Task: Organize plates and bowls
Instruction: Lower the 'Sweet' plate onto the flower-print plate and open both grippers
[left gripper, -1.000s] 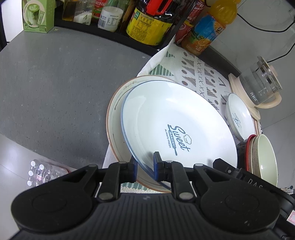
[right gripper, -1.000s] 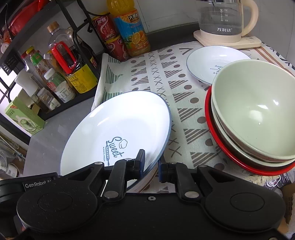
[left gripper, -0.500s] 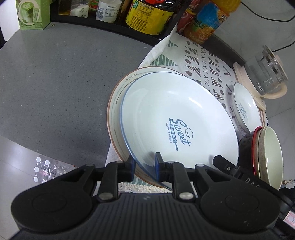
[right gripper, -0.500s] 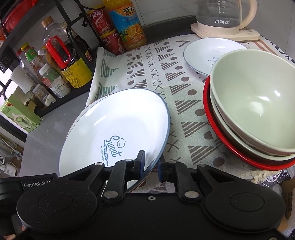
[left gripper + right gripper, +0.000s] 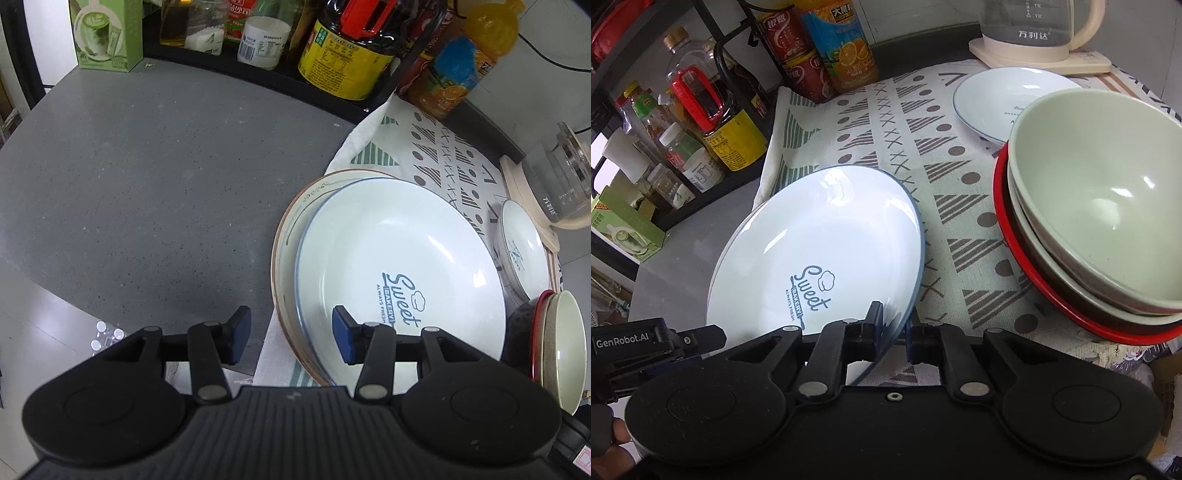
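A large white plate with blue "Sweet Bakery" lettering (image 5: 402, 273) (image 5: 820, 251) lies on a larger brown-rimmed plate (image 5: 291, 236) at the left edge of a patterned cloth (image 5: 923, 155). My left gripper (image 5: 291, 334) is open, its jaws astride the near rims of both plates. My right gripper (image 5: 894, 326) is shut on the white plate's near right rim. A small white plate (image 5: 1001, 99) (image 5: 521, 251) lies further back. Pale green bowls (image 5: 1100, 199) (image 5: 565, 347) are stacked in a red-rimmed bowl (image 5: 1008, 236) at the right.
A glass kettle on a cream base (image 5: 1038, 33) (image 5: 554, 184) stands behind the small plate. Bottles, cans and a juice bottle (image 5: 842, 48) (image 5: 458, 62) crowd a black rack along the back. A green carton (image 5: 107, 33) stands on the grey countertop (image 5: 147, 177) at left.
My left gripper has opened and let go of the plates' rim. The white plate has settled lower onto the brown-rimmed plate. My right gripper keeps its grip.
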Motion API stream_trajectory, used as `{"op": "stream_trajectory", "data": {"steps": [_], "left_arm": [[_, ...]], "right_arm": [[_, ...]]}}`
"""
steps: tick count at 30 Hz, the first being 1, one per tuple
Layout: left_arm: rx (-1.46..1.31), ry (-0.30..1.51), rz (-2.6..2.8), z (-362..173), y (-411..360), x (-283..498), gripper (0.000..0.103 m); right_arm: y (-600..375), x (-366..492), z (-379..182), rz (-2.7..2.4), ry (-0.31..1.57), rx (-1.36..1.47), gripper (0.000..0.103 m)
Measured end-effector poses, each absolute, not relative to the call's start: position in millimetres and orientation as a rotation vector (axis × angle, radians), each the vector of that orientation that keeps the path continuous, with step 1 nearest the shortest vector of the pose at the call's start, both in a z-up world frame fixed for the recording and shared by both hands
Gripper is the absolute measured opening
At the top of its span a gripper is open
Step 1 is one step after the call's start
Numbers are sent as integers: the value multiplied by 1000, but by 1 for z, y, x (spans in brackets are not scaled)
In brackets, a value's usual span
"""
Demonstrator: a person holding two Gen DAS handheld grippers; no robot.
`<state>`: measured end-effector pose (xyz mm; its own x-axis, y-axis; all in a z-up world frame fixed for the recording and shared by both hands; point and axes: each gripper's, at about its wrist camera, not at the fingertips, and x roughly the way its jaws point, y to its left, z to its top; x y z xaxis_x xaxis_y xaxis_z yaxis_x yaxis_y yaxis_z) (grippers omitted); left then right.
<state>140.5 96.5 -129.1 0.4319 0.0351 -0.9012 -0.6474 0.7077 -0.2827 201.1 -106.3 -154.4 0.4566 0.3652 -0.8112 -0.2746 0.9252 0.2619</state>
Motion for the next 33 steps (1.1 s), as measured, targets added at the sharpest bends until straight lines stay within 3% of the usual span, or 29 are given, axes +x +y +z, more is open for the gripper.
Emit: {"op": "stream_trajectory", "data": {"steps": [5,11,21,33], "left_arm": [[-717,1050,474,-136,100,141,43],[-748,1026,459,-137,104,142,19],[-754,1014,462,-137,110,140,12],[-663,1074,445,-128,103,149,18]], "right_arm": [[-104,203,-156,400,1029,93,13],[-101,207,-159,409,1042,83,14],[-97,213,-167,416,1073,84,16],[-96,208,-158,408,1051,73,22]]}}
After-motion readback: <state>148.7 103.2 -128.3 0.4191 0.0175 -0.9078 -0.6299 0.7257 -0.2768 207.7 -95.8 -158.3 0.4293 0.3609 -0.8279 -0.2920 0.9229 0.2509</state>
